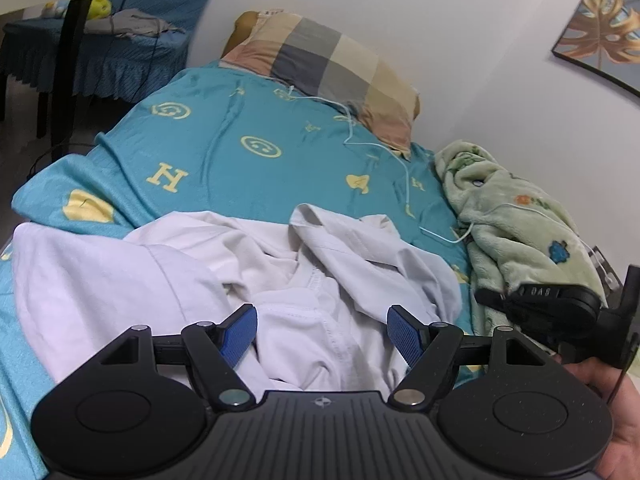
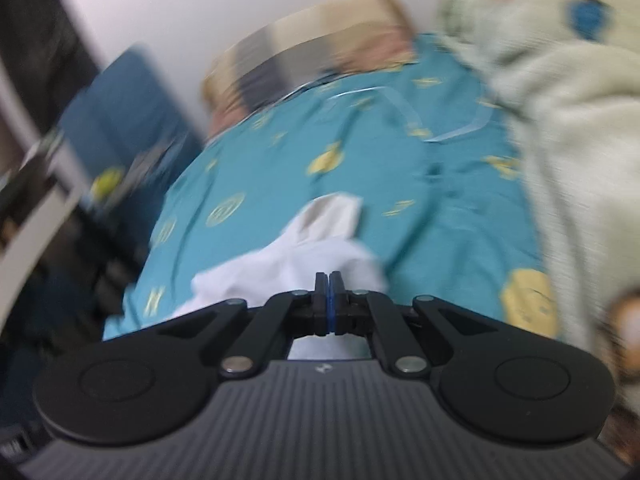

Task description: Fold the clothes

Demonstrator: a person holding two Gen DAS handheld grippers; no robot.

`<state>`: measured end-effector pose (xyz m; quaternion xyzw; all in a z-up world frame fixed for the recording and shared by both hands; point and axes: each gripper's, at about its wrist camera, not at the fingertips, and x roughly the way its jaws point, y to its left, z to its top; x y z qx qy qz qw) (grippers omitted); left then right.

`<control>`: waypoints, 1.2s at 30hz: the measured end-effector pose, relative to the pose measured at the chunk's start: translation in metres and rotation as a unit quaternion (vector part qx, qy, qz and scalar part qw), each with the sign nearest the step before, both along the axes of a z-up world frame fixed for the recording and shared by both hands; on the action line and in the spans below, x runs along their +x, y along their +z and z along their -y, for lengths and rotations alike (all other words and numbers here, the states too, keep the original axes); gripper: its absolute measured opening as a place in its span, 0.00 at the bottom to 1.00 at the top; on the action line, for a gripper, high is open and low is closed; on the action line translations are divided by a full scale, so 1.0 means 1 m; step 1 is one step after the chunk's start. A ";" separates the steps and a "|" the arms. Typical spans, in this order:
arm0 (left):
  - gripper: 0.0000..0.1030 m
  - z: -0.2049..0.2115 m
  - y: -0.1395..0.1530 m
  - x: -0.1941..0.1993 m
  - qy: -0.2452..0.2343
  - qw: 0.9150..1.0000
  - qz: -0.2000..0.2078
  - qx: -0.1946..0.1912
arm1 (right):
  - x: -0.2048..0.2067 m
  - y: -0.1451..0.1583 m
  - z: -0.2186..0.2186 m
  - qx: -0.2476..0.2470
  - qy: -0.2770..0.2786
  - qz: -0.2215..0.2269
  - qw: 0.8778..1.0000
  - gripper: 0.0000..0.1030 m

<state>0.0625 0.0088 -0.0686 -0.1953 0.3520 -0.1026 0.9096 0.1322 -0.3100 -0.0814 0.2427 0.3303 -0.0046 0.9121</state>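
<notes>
A crumpled white garment [image 1: 224, 280] lies in a heap on the teal bedsheet [image 1: 240, 160]. My left gripper [image 1: 322, 332] is open and empty, its blue pads spread just above the near part of the heap. My right gripper [image 2: 330, 280] is shut, with nothing visible between its jaws; it hovers over the garment's edge [image 2: 304, 256]. The right wrist view is blurred by motion. The right gripper's black body also shows at the right edge of the left wrist view [image 1: 560, 304].
A checked pillow [image 1: 332, 64] lies at the head of the bed against the white wall. A pale green fleece blanket [image 1: 516, 216] is bunched along the right side. A thin white cable [image 1: 384, 148] runs across the sheet. A dark blue covered chair [image 1: 100, 52] stands left of the bed.
</notes>
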 end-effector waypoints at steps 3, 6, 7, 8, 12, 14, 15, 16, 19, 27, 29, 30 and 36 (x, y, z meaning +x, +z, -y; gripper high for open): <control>0.73 0.005 0.003 -0.004 -0.011 1.000 0.007 0.014 | -0.009 -0.017 0.028 0.024 -0.078 -0.047 0.996 0.02; 0.74 0.009 0.003 -0.007 -0.020 0.999 0.008 0.028 | -0.017 -0.037 0.045 0.058 -0.131 -0.090 0.986 0.03; 0.74 0.011 0.003 -0.008 -0.021 0.999 0.007 0.031 | -0.019 -0.041 0.048 0.064 -0.142 -0.098 0.983 0.03; 0.75 0.010 0.003 -0.009 -0.022 0.999 0.005 0.033 | -0.021 -0.043 0.049 0.068 -0.152 -0.101 0.981 0.03; 0.76 0.004 0.001 -0.010 -0.017 0.999 -0.007 0.032 | -0.030 -0.040 0.050 0.060 -0.178 -0.093 0.978 0.05; 0.77 0.002 0.000 -0.010 -0.014 1.000 -0.013 0.025 | -0.034 -0.034 0.051 0.063 -0.184 -0.078 0.978 0.05; 0.78 0.000 -0.001 -0.010 -0.014 1.000 -0.015 0.022 | -0.037 -0.031 0.052 0.064 -0.187 -0.070 0.978 0.06; 0.78 0.000 -0.001 -0.011 -0.015 1.000 -0.016 0.022 | -0.039 -0.026 0.051 0.063 -0.189 -0.060 0.978 0.06; 0.78 0.003 -0.001 -0.010 -0.020 0.999 -0.015 0.029 | -0.038 -0.013 0.045 0.060 -0.156 -0.029 0.986 0.09; 0.78 0.002 -0.010 0.000 -0.006 0.999 -0.028 0.034 | -0.029 0.015 0.016 0.063 -0.015 0.052 0.997 0.60; 0.77 0.002 -0.012 0.005 0.002 0.999 -0.034 0.028 | -0.022 0.015 0.006 0.087 0.038 0.061 0.994 0.60; 0.77 0.001 -0.012 0.006 0.005 0.999 -0.034 0.023 | -0.013 0.010 -0.005 0.094 0.074 0.053 0.991 0.60; 0.77 -0.007 -0.013 0.010 0.011 0.999 -0.037 -0.006 | 0.032 -0.008 -0.076 -0.011 0.227 0.027 0.973 0.59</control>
